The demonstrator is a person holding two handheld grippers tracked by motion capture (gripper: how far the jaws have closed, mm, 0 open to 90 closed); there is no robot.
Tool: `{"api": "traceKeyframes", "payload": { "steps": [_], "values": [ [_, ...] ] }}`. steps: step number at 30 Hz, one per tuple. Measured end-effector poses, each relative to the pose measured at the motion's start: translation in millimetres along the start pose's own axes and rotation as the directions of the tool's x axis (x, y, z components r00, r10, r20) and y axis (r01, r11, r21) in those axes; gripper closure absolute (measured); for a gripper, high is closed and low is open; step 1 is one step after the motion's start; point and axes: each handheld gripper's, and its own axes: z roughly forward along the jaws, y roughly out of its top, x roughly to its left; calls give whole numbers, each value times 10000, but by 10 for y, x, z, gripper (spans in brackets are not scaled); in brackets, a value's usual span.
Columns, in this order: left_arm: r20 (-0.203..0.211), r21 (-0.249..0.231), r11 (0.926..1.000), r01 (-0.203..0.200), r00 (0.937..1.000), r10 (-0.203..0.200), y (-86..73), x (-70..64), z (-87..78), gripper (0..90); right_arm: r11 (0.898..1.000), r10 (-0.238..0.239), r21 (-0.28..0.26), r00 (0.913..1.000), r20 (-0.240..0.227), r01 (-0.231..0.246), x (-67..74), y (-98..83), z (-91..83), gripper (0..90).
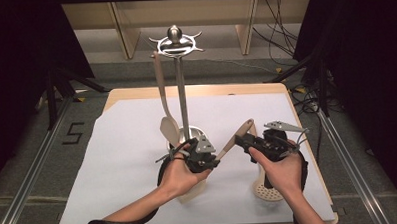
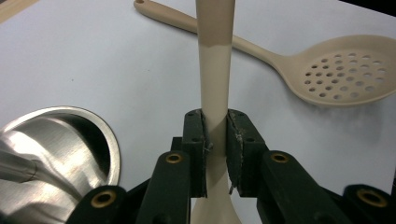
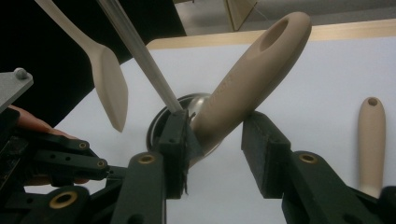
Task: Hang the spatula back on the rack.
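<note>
My left gripper (image 1: 214,162) (image 2: 215,126) is shut on the thin neck of a beige utensil (image 1: 236,135) (image 2: 214,70), which slants up to the right above the white mat. Its thick handle end (image 3: 252,74), with a hanging hole, lies between the jaws of my right gripper (image 1: 241,140) (image 3: 217,135). The left pad touches the handle and the right pad stands apart from it, so that gripper is open. The utensil's head (image 1: 193,191) pokes out below my left hand.
A metal utensil stand (image 1: 182,92) with a round base (image 2: 60,149) rises at mid-table, and a beige spatula (image 1: 163,93) (image 3: 109,88) hangs from its top ring. A beige slotted spoon (image 1: 268,189) (image 2: 341,74) lies flat on the mat (image 1: 128,159) under my right hand.
</note>
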Motion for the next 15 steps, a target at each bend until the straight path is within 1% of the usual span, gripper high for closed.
{"api": "traceKeyframes", "payload": {
  "steps": [1, 2, 3, 4, 5, 6, 7, 9, 10, 11, 12, 14, 15],
  "values": [
    [-55, -11, 9999, 120, 9999, -120, -3, -8, -2, 779, 9999, -125, -35, 9999, -29, 125, -2, 7, 12, 626],
    [-91, -11, 10000, 68, 9999, -68, -2, -3, -5, 779, 9996, 269, 89, 9996, -10, -269, 29, 9, 11, 626],
    [-223, -37, 9994, 339, 9992, -340, -6, -22, -8, 779, 9995, 302, 86, 9995, -71, -302, 32, 12, 18, 625],
    [-242, -65, 9994, 339, 9991, -340, -3, -27, -10, 779, 10000, 83, -12, 9999, -80, -83, 15, 14, 42, 622],
    [-198, -93, 9998, 155, 9997, -157, 5, -19, -12, 779, 10000, -25, -5, 9999, 99, 26, 13, 19, 48, 619],
    [-192, -87, 9999, 73, 9998, -75, 13, -16, -14, 778, 9990, 438, 85, 9990, -42, -438, 43, 18, 50, 616],
    [-193, -95, 9999, 83, 9998, -85, 19, -15, -17, 778, 9998, 205, -61, 9997, -117, -205, 18, 22, 64, 618],
    [-220, -146, 9998, 112, 9997, -115, 24, -12, -20, 778, 9998, 87, -184, 10000, -16, -88, 15, 25, 75, 626],
    [-168, -207, 9997, 128, 9998, -131, 24, -13, -19, 778, 9994, 292, -159, 9995, -91, -293, 38, 31, 66, 631],
    [-170, -197, 9997, 110, 9998, -113, 27, -16, -26, 777, 9997, 167, -200, 9998, -59, -168, 32, 35, 62, 639],
    [-132, -212, 9997, 118, 9998, -120, 28, -18, -27, 776, 9992, 331, -211, 9993, -190, -335, 43, 41, 49, 651],
    [-74, -293, 9989, 365, 9993, -368, 25, -34, -24, 772, 9980, 505, -356, 9978, -433, -521, 59, 50, 36, 683],
    [43, -328, 9989, 346, 9994, -344, 28, -30, -24, 770, 9973, 561, -428, 9964, -632, -589, 77, 61, 22, 698]
  ]
}}
